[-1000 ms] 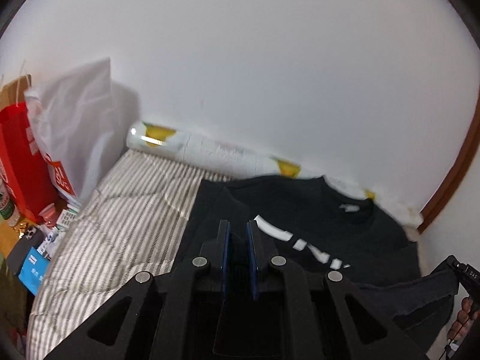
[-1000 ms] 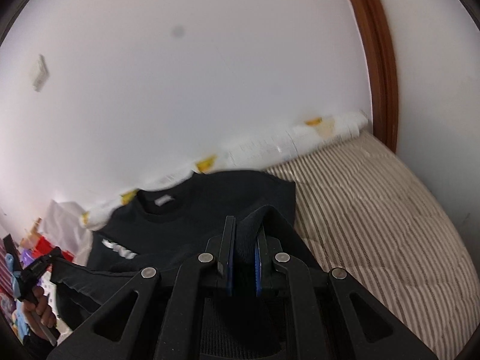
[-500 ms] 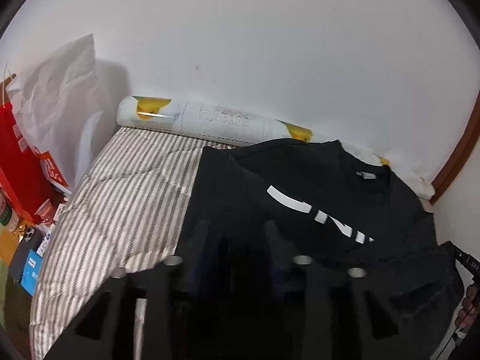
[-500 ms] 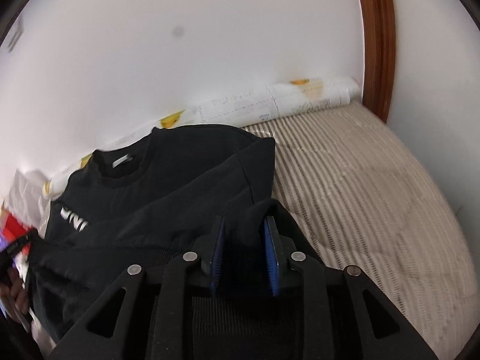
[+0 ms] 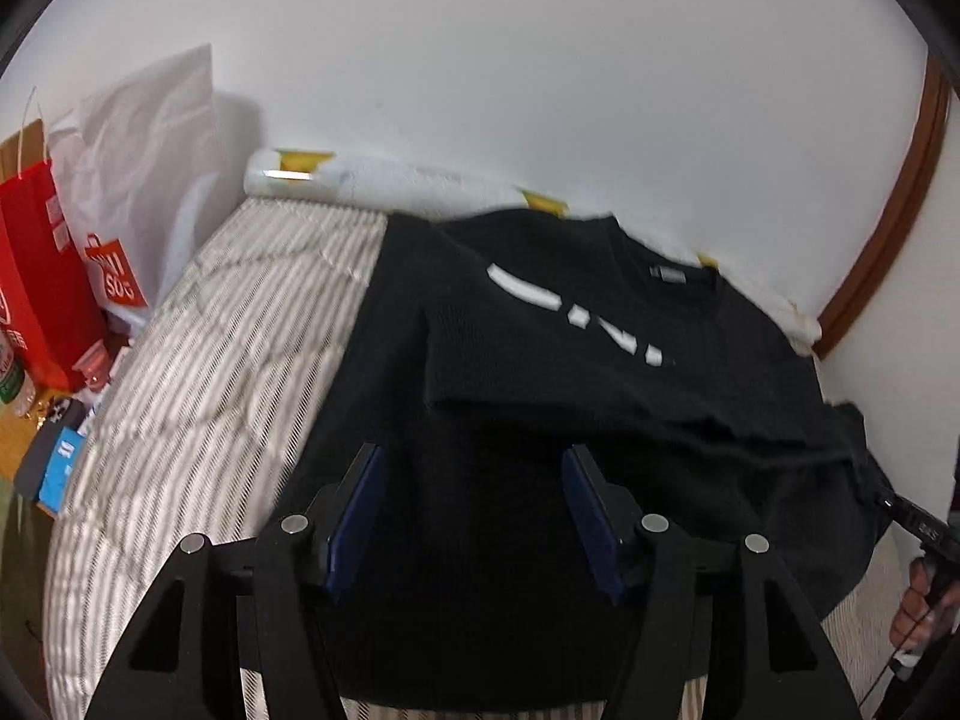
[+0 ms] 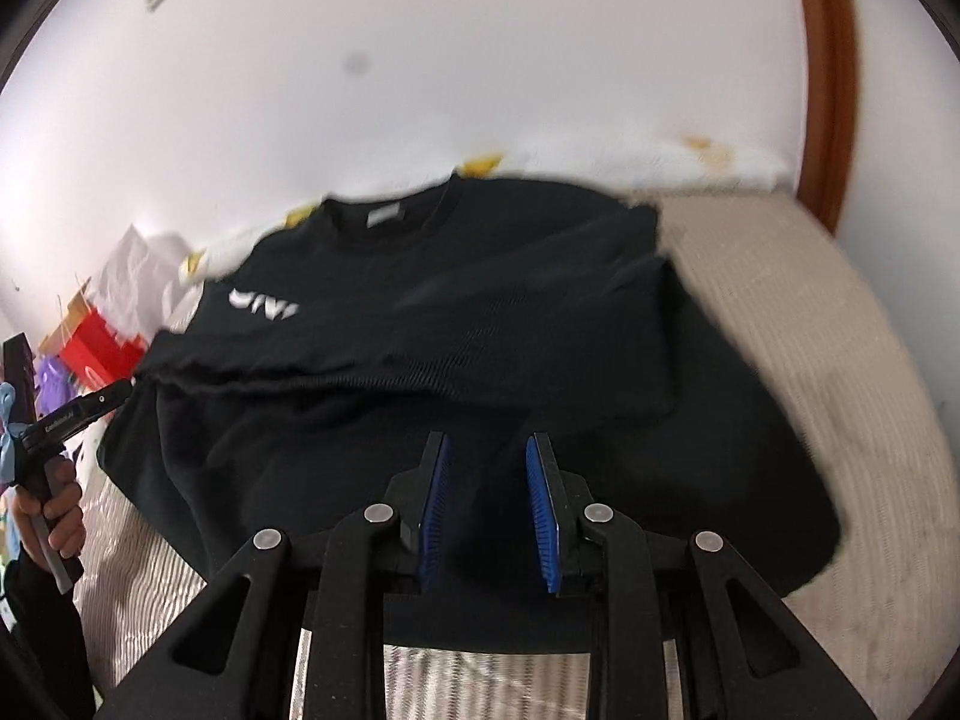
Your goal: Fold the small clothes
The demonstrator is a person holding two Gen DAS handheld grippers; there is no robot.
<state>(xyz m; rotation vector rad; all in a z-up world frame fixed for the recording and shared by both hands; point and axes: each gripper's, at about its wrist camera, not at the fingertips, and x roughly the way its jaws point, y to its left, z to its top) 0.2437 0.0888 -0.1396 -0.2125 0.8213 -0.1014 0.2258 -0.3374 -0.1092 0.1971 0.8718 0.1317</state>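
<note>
A black sweatshirt (image 5: 540,348) with white letters (image 5: 576,312) lies on the striped bed, collar toward the wall. Its lower part is folded up over the chest, and the raw hem (image 6: 336,378) runs across the middle. My left gripper (image 5: 471,450) hovers over the near fold; its jaws are opening, and the blue pads (image 5: 354,510) stand wide apart and pinch nothing. My right gripper (image 6: 489,438) is open over the same fold, with only the cloth below showing between its pads (image 6: 543,510). Each view catches the other gripper at its edge: the right one (image 5: 912,522) and the left one (image 6: 72,414).
The striped bed cover (image 5: 210,360) extends left of the shirt and also right of it (image 6: 810,330). A rolled white mat (image 5: 372,180) lies along the wall. Red (image 5: 36,276) and white (image 5: 144,168) shopping bags stand at the left. A brown door frame (image 6: 828,78) is at the right.
Both grippers went from shut on the shirt's cloth to open and let it go. The folded-up lower part now lies on the chest. Both views have shifted over the shirt.
</note>
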